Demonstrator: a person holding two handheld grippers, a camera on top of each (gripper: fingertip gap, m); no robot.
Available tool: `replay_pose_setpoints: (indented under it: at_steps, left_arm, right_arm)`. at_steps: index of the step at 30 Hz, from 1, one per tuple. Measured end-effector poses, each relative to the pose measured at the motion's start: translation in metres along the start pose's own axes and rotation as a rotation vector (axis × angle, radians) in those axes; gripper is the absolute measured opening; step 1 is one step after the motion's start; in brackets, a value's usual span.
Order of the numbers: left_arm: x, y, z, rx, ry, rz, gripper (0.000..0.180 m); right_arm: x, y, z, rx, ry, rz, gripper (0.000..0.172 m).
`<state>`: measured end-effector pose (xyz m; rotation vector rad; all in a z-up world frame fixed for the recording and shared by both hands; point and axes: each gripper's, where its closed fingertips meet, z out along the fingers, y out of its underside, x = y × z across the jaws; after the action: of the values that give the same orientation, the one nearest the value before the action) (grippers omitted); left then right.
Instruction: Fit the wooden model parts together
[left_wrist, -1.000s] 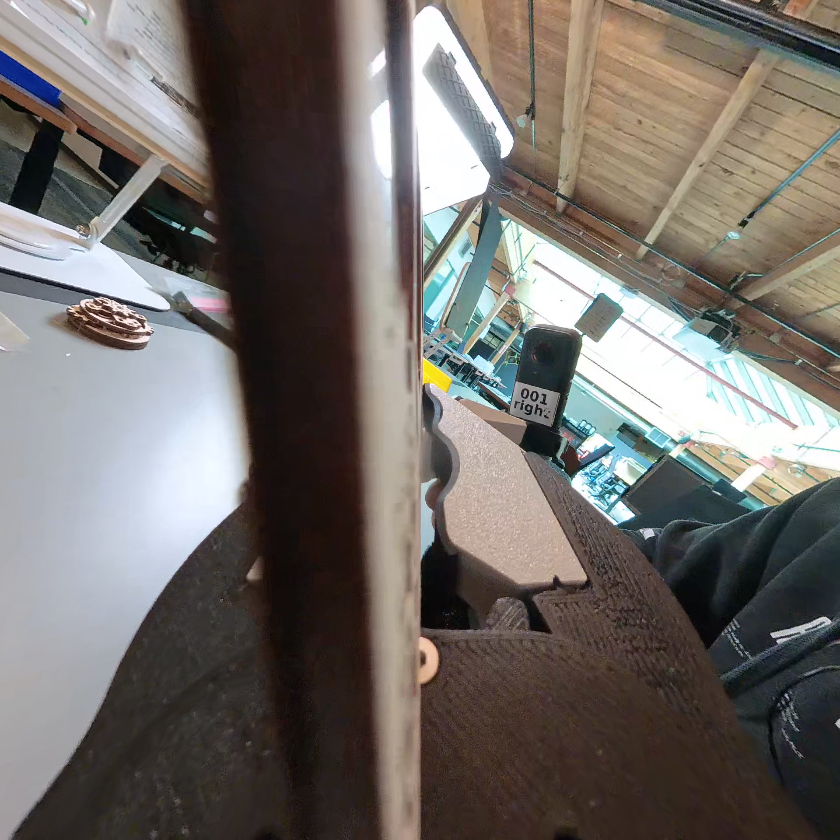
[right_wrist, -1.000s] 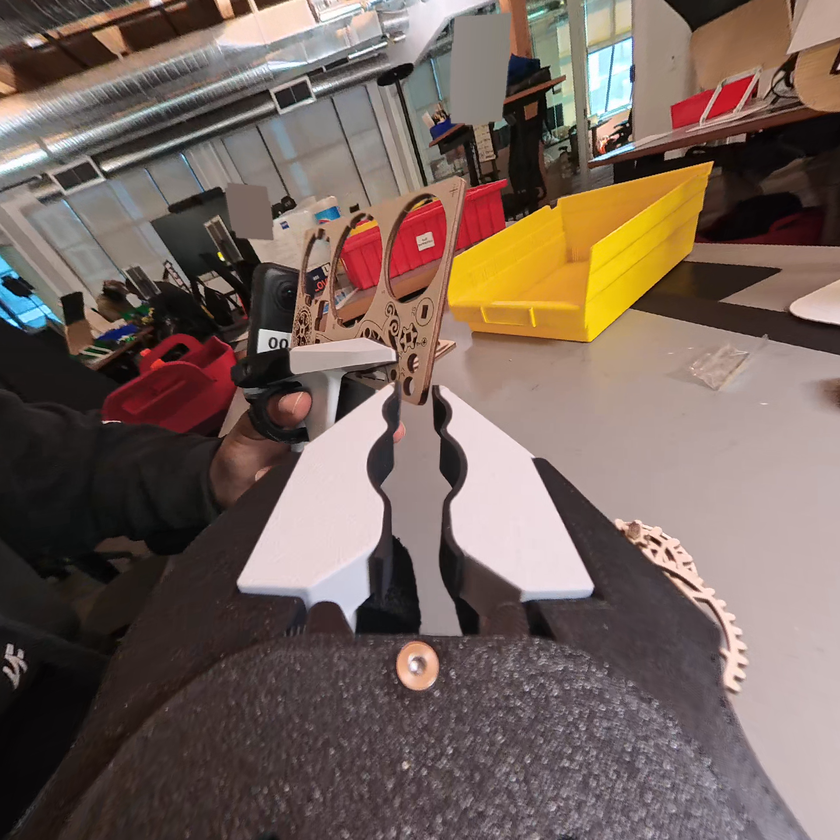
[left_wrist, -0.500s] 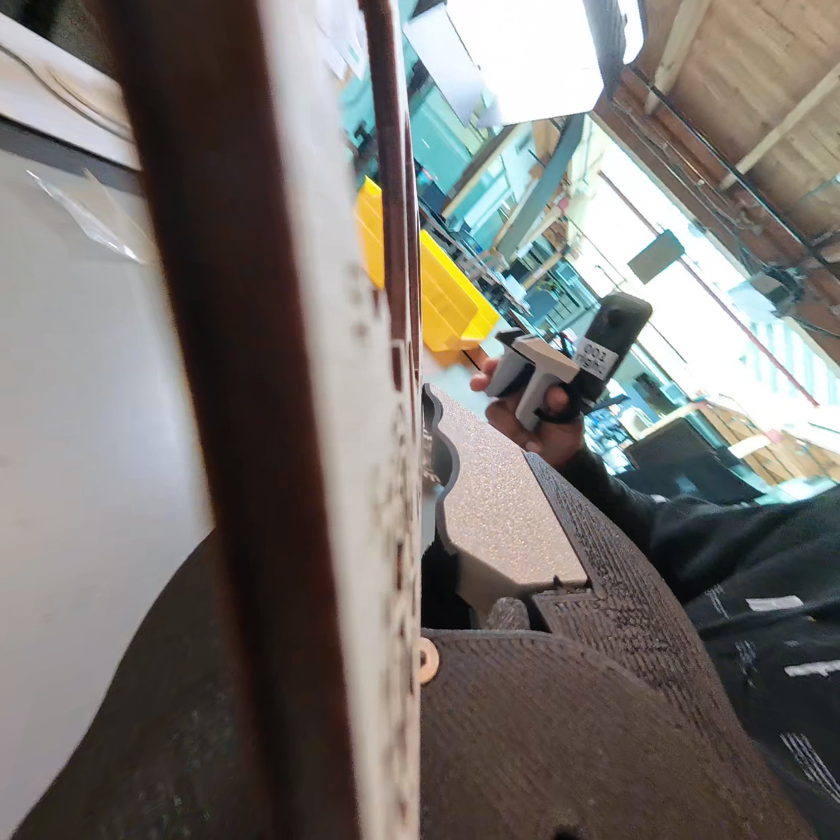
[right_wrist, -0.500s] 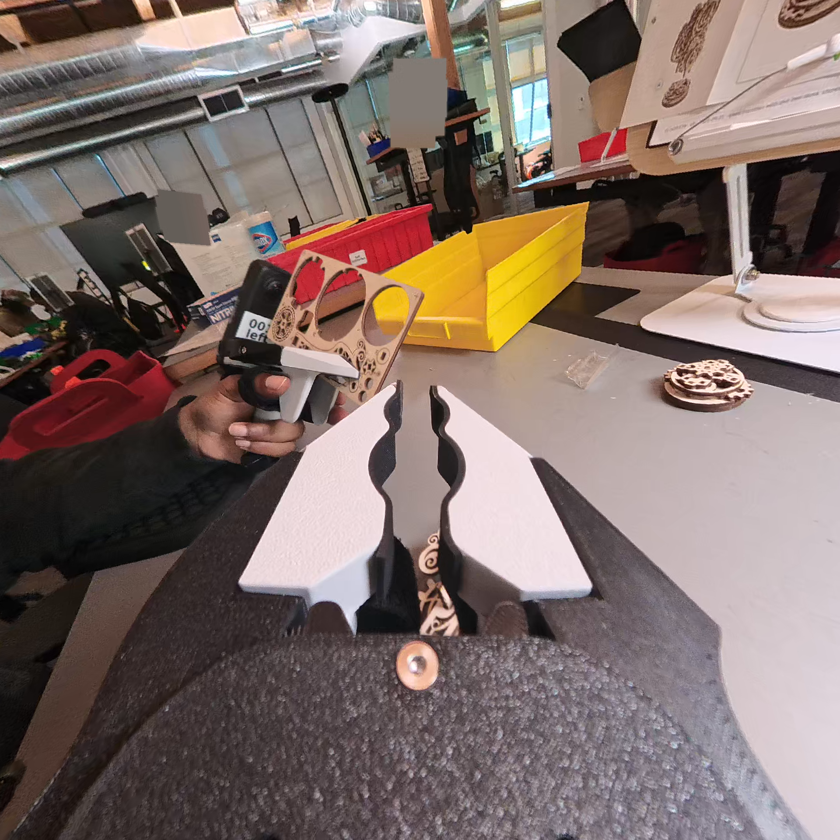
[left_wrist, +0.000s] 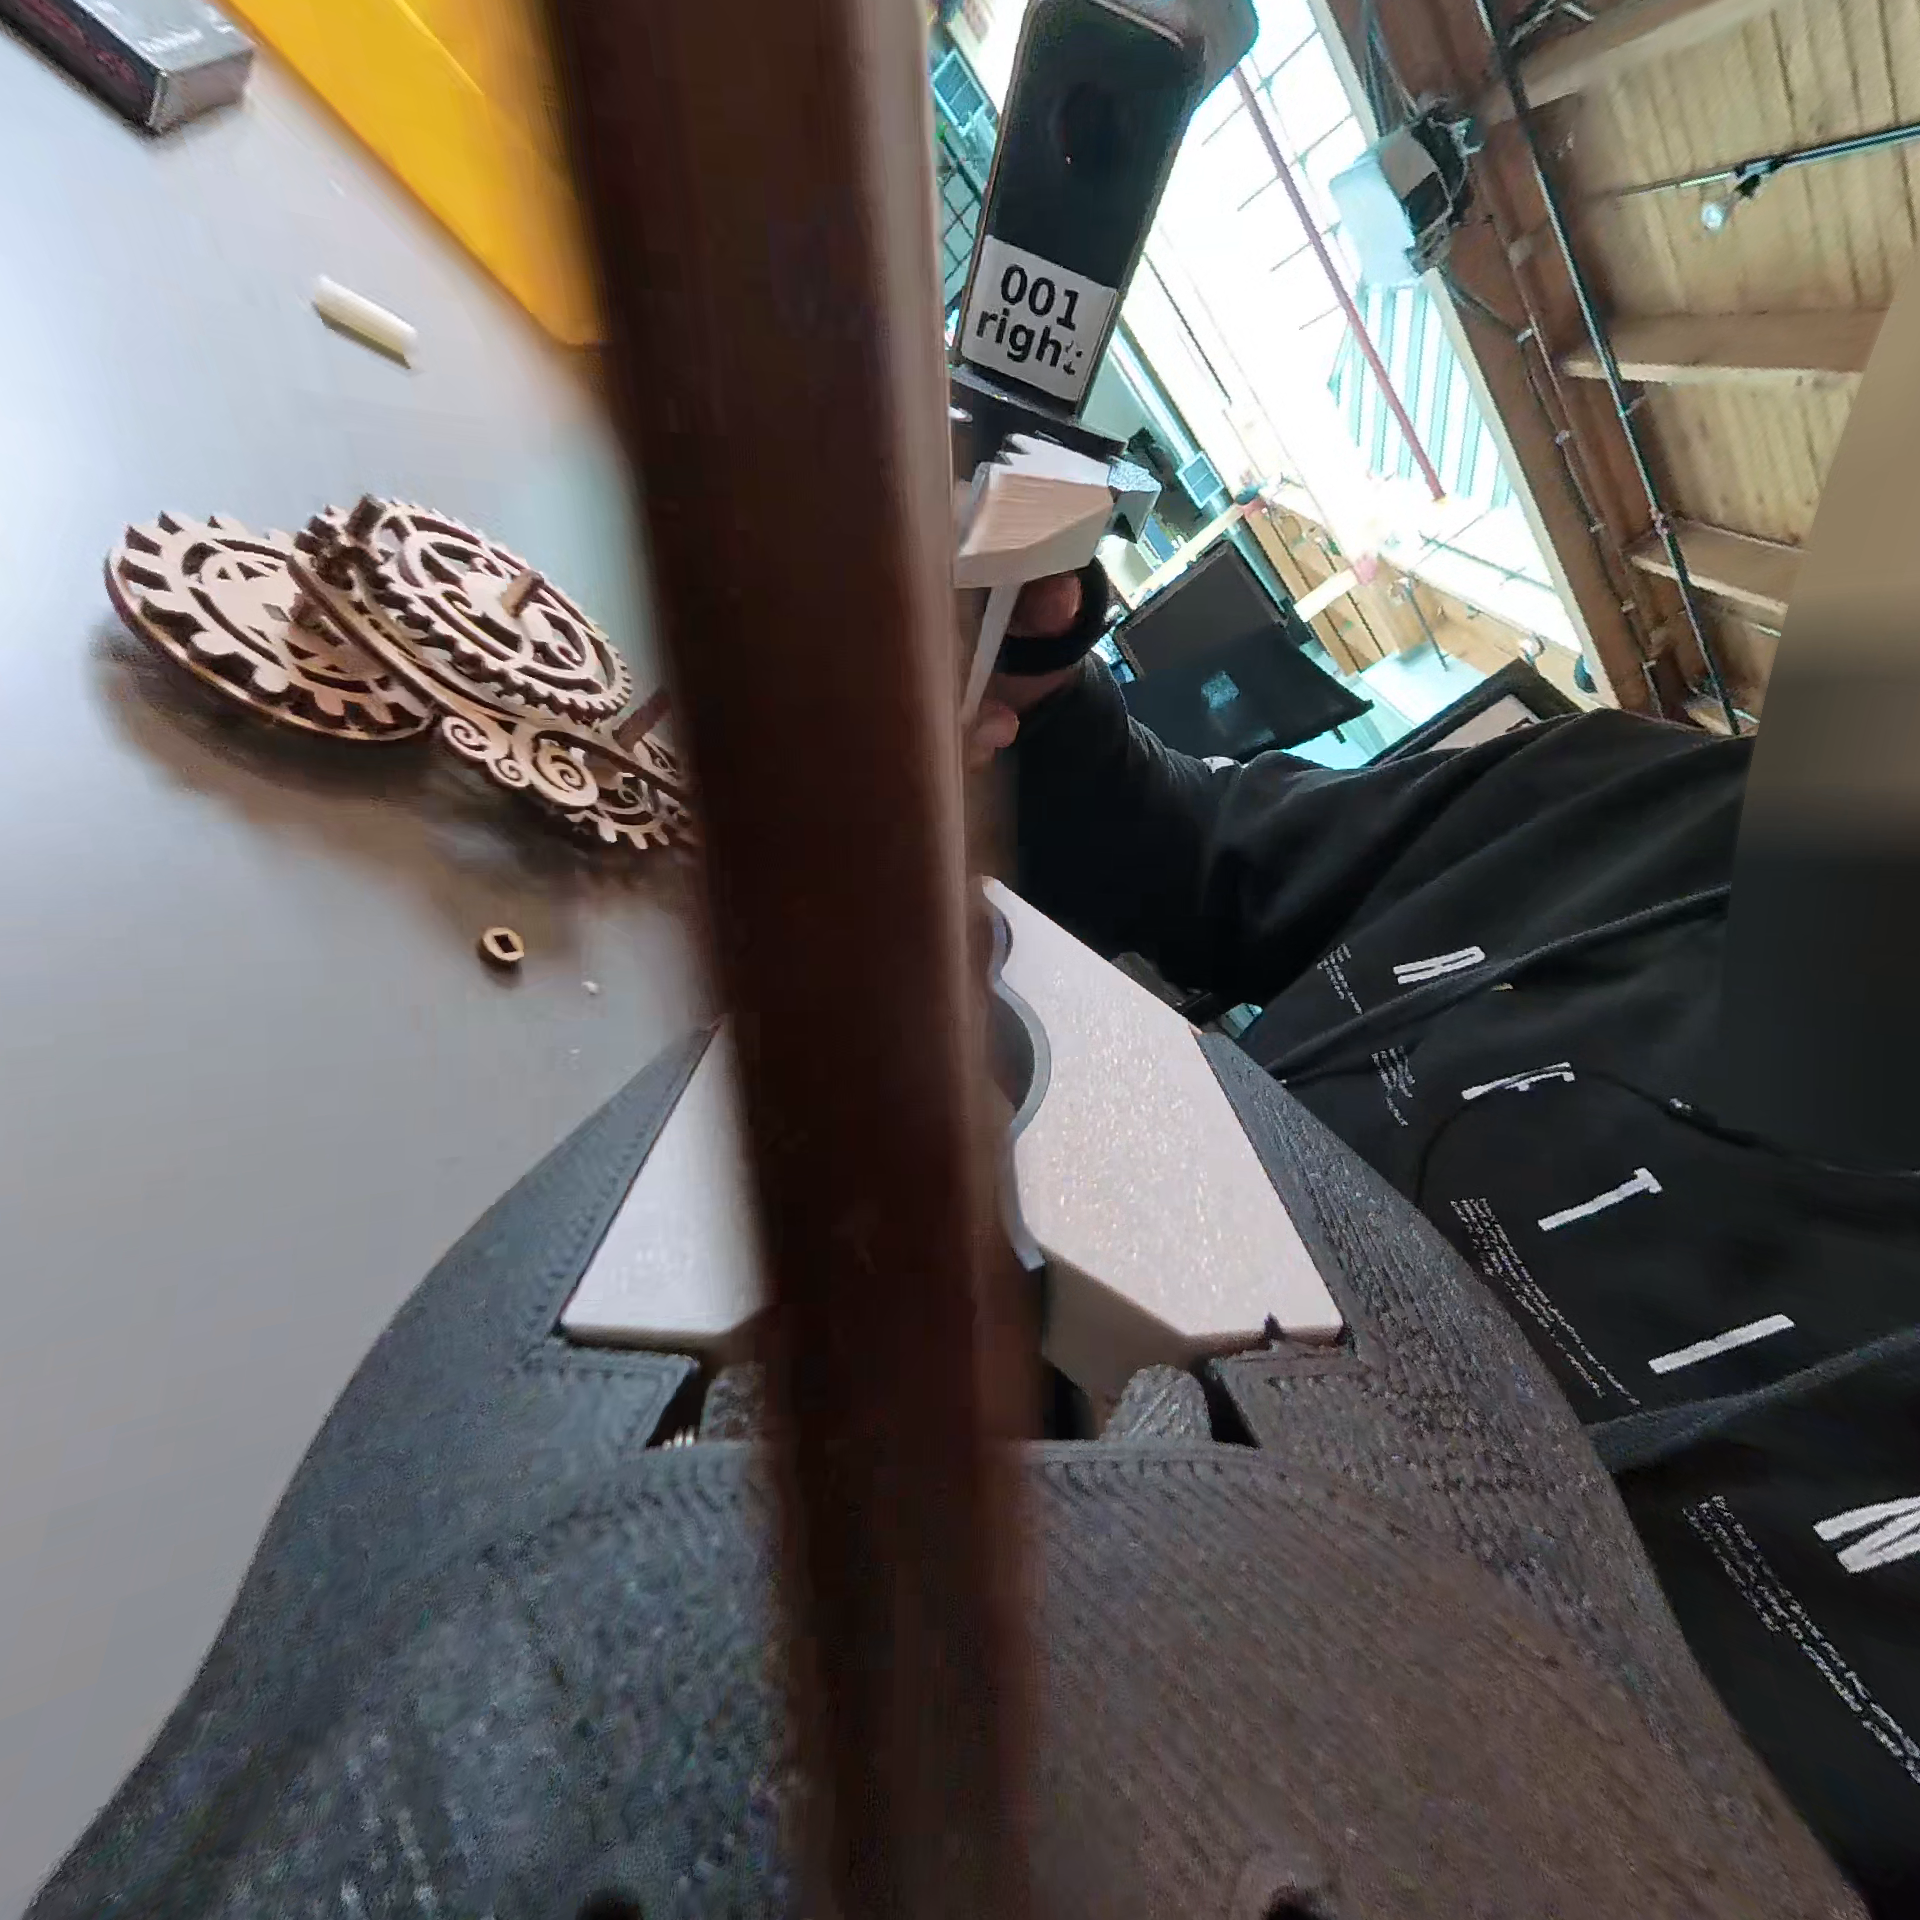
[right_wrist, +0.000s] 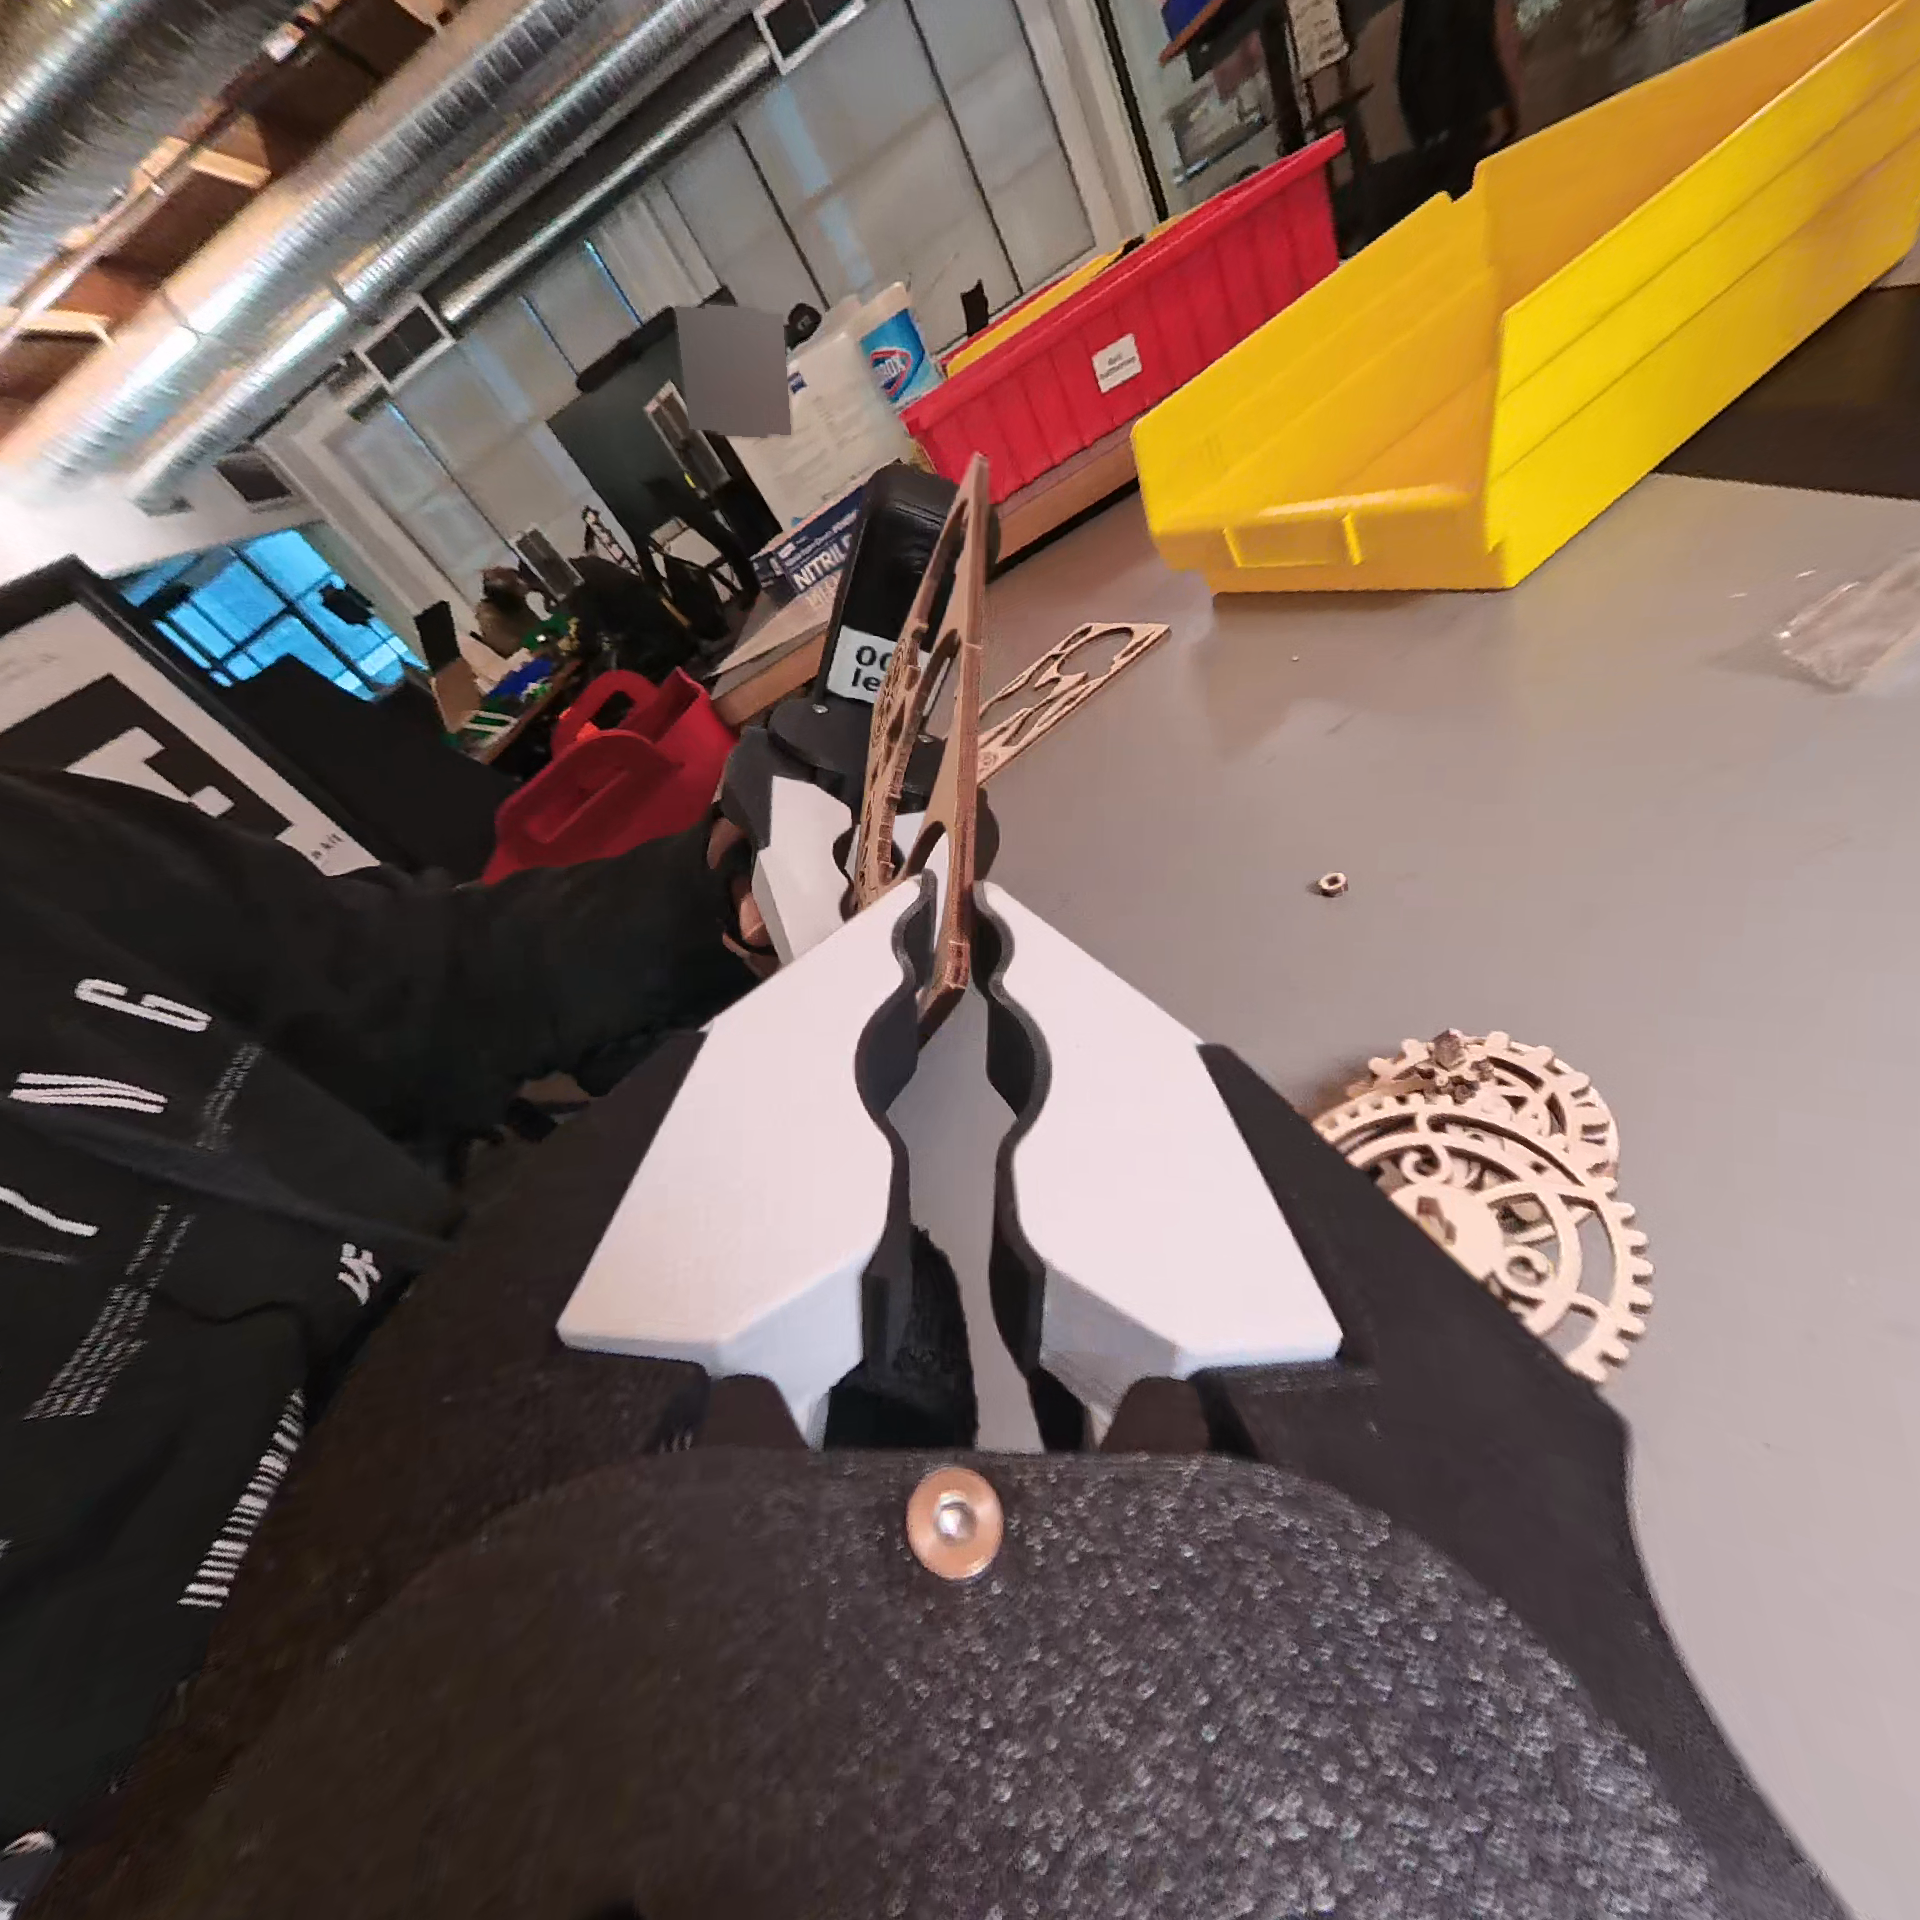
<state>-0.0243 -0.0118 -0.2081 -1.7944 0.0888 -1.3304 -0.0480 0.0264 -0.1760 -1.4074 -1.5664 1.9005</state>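
Both grippers are closed on the same wooden sheet (right_wrist: 961, 790), a thin laser-cut board with large round cut-outs, held upright on edge above the grey table (right_wrist: 1558, 831). In the right wrist view the right gripper (right_wrist: 951, 914) is seen narrowed onto the sheet's near corner, which sits between the two white fingertips (right_wrist: 1049, 956) with the dark pads against its faces. Farther along, the left gripper (right_wrist: 831, 883) is clamped on the sheet's lower edge, gripped by a hand in a black sleeve (right_wrist: 468, 966). In the left wrist view the sheet's dark edge (left_wrist: 831, 727) fills the centre and hides the left gripper's pad contact; the right gripper (left_wrist: 1039, 540) is seen beyond it, fingers pointing toward the sheet.

An assembled cluster of wooden gears (right_wrist: 1496, 1174) lies on the table just right of the right gripper, with a small wooden nut (right_wrist: 1331, 884) farther off, a second cut-out sheet (right_wrist: 1070, 665) lying flat, and a yellow bin (right_wrist: 1507, 416) behind.

Compared with half a second ago, the right gripper, then apart from the sheet with empty, wider jaws, has been brought onto it and narrowed.
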Motion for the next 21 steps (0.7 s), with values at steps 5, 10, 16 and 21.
replay_pose_setpoints:
  at_steps: [5, 10, 16, 21]
  left_arm:
    - [-0.009, -0.023, -0.016, 0.127, -0.054, 0.012, 0.006]
    - [-0.016, -0.052, -0.044, 0.305, -0.104, 0.011, 0.002]
    - [-0.016, -0.063, -0.055, 0.373, -0.143, 0.043, 0.002]
    - [-0.016, -0.070, -0.067, 0.420, -0.152, 0.038, 0.001]
  right_arm:
    - [0.004, -0.017, -0.009, 0.101, -0.011, 0.076, 0.001]
    - [0.015, -0.022, -0.017, 0.161, -0.023, 0.204, 0.000]
    - [0.016, -0.013, -0.010, 0.134, -0.030, 0.240, 0.001]
    - [0.014, 0.007, 0.000, 0.010, 0.004, 0.173, 0.002]
